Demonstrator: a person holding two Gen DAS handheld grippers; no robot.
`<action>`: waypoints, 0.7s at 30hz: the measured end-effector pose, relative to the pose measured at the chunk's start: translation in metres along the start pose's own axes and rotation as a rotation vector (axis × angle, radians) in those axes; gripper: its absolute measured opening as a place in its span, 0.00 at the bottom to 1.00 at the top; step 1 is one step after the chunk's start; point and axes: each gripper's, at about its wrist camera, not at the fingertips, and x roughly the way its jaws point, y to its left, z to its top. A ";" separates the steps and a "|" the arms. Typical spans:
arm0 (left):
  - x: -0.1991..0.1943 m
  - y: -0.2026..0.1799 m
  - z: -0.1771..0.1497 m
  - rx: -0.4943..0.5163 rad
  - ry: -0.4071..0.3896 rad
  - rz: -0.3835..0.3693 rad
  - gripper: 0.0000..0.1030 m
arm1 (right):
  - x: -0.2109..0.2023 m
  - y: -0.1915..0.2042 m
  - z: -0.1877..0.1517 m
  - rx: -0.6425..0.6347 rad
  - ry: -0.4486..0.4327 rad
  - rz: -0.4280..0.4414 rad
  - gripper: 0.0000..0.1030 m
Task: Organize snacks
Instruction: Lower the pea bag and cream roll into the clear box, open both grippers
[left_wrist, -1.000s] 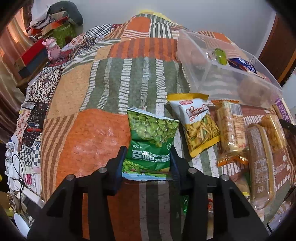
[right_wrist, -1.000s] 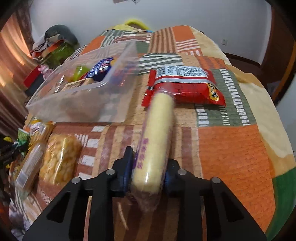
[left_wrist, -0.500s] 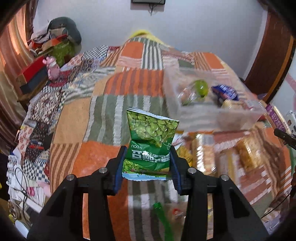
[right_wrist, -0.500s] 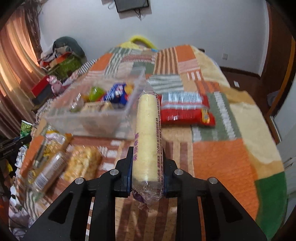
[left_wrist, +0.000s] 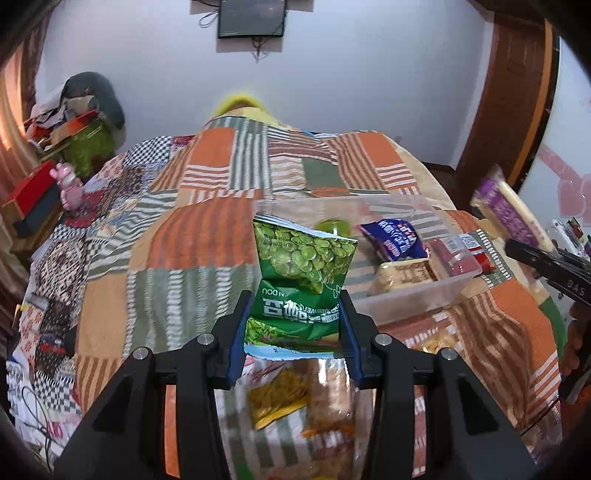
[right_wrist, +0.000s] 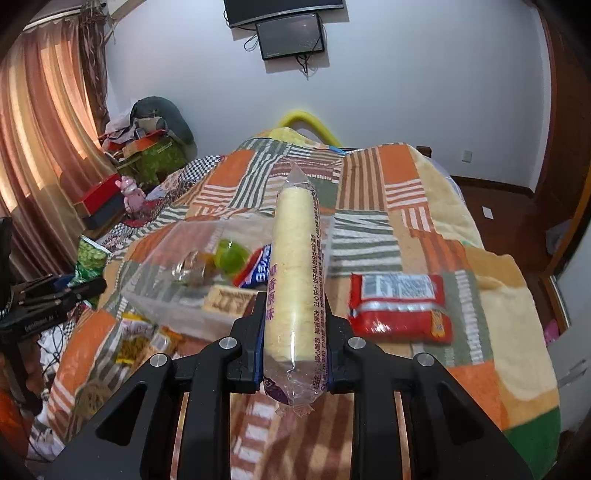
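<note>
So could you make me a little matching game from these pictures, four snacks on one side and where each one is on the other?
Things:
1. green pea bag
2. long yellow biscuit roll
3. red packet
4. blue packet

Places:
A. lying on the quilt, outside the clear bin
B. inside the clear bin
C. held in the left gripper
D. held in the right gripper

Pairs: 1-C, 2-D, 3-A, 4-B
</note>
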 end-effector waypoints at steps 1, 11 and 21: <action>0.005 -0.004 0.003 0.009 0.003 -0.004 0.42 | 0.006 0.001 0.002 0.001 0.002 0.001 0.21; 0.057 -0.014 0.017 0.041 0.077 -0.027 0.42 | 0.053 0.009 0.010 0.004 0.056 -0.012 0.20; 0.081 -0.020 0.021 0.067 0.084 -0.005 0.44 | 0.071 0.015 0.008 -0.026 0.099 -0.013 0.21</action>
